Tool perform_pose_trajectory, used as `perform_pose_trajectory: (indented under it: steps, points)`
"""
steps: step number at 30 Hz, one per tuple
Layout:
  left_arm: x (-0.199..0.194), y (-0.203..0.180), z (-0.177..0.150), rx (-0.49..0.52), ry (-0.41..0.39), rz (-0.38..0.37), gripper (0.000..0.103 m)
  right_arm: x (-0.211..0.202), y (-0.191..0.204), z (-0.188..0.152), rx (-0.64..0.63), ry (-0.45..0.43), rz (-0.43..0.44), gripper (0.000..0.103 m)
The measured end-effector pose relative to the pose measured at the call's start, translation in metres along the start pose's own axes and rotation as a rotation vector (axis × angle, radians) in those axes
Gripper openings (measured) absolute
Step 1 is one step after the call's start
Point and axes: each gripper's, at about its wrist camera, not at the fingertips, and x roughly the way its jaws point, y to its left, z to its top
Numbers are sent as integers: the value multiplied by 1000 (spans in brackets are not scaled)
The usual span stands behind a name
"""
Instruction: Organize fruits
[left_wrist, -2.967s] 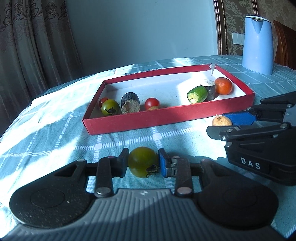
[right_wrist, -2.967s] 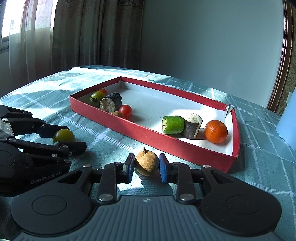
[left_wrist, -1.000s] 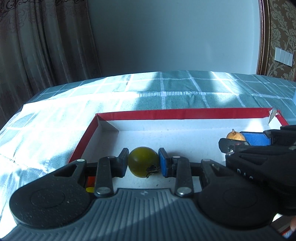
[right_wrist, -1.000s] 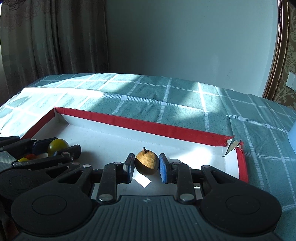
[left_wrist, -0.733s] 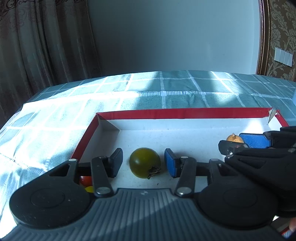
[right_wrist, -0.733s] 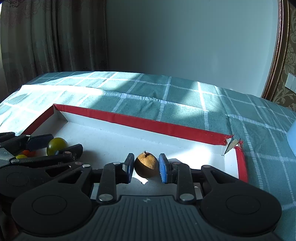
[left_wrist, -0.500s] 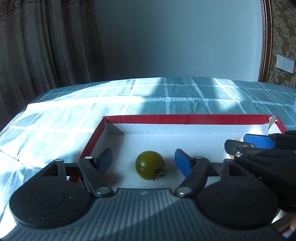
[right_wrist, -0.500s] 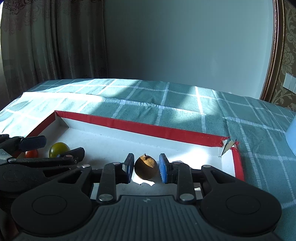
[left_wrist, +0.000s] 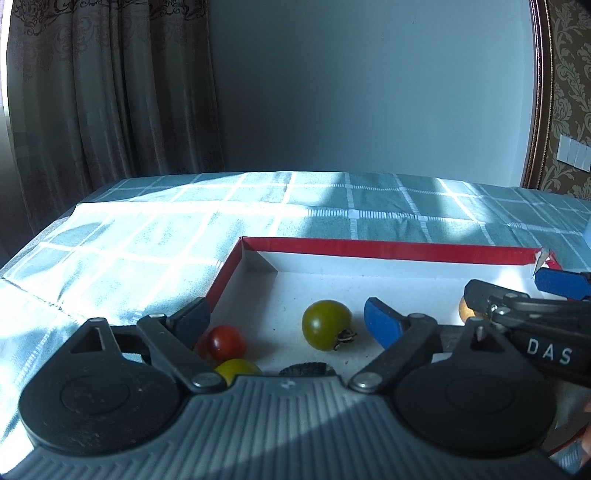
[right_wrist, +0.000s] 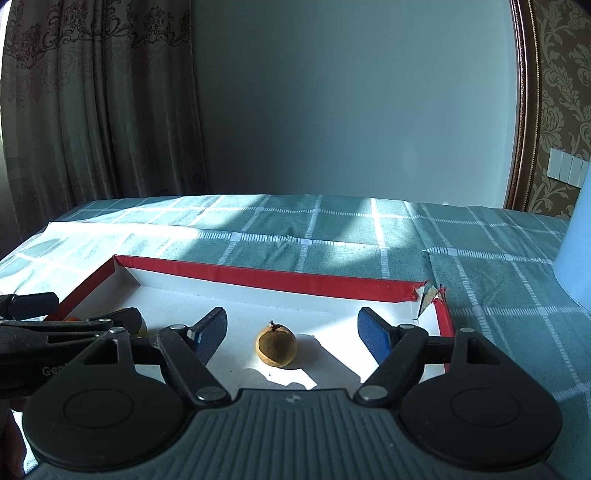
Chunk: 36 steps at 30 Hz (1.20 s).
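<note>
Stuff I can't really see from my wrist cams

My left gripper's grey body (left_wrist: 288, 417) covers most of a yellow round fruit (left_wrist: 236, 369) and a dark rough-topped chunk (left_wrist: 304, 368). My right gripper's black finger (left_wrist: 517, 306) blocks most of the tan round fruit (left_wrist: 464, 310), and the pale blue container (right_wrist: 576, 236) runs off the edge.

- A plain grey-blue wall (right_wrist: 351, 110) fills the back
- Patterned brown curtains (left_wrist: 103, 92) hang at the left (daylight glows along their edge)
- A teal checked tablecloth (right_wrist: 332, 236) covers the table, crossed by sun patches
- Damask wallpaper (right_wrist: 561, 74) with white switches (left_wrist: 574, 157) lies beyond a dark wooden frame (right_wrist: 519, 103)
</note>
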Motion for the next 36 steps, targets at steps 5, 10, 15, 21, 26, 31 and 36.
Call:
perform_pose_trajectory:
  steps: [5,10,15,21,26,31,36]
  points:
    - [-10,5,-6,-15,7,-22,91,-13,2,-6,0,-19,-4,78]
    - [-40,9,-18,-6,-33,-62,97,-48,-3,-18,38,-61,7,78]
    - [-70,4,-33,12,-66,-63,98,-74,-8,-32,79,-73,13,84]
    - [-83,9,-47,-14,-27,-101,99,-87,-11,-46,90,-37,30,84]
    - [-103,12,-61,-17,-42,-119,100,-107,-12,-62,101,-19,55,84]
    - [-121,16,-75,-18,-46,-126,103,-124,-10,-77,97,-15,58,84]
    - [-124,15,-83,14,-34,-125,103,-127,-9,-87,100,17,51,84]
